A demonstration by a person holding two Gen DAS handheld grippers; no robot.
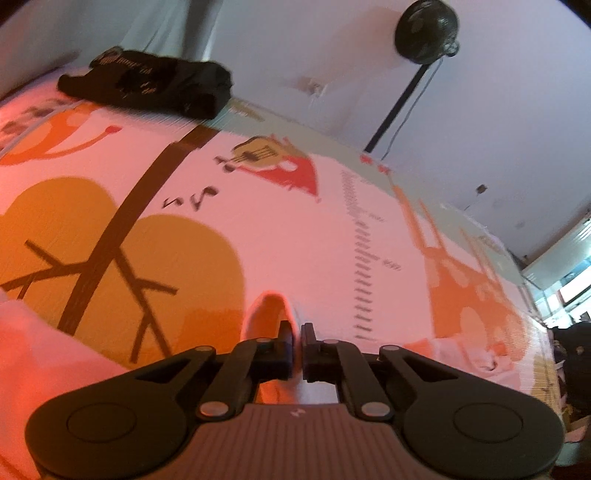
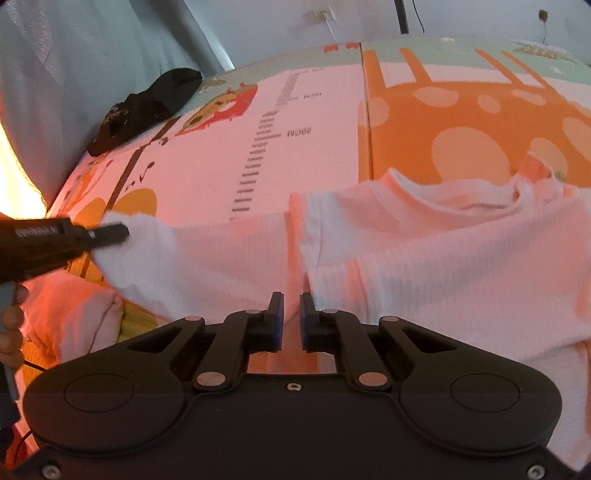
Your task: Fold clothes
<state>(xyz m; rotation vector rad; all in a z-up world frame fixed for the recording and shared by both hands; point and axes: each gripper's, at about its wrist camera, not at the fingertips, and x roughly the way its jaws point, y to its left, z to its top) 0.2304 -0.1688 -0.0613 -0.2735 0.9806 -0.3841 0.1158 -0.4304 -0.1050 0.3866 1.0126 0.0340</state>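
Pinching white cloth in both grippers over a cartoon-printed play mat.

Left gripper [image 1: 297, 334] has its black fingers nearly pressed together on a raised fold of the white ribbed knit garment [image 2: 424, 258], which pokes up between the tips at 12 o'clock in its own view; in the right wrist view that gripper comes in from 9 o'clock, gripping the garment's sleeve end. Right gripper [image 2: 291, 306] is closed to a narrow slit on the garment's near edge, by a crease. The garment lies spread on the pink-and-orange foam play mat [image 2: 314, 155], neckline at 2 o'clock. A crumpled black printed garment [image 1: 147, 83] sits well apart at 11 o'clock, a black standing fan [image 1: 426, 31] beyond the mat.
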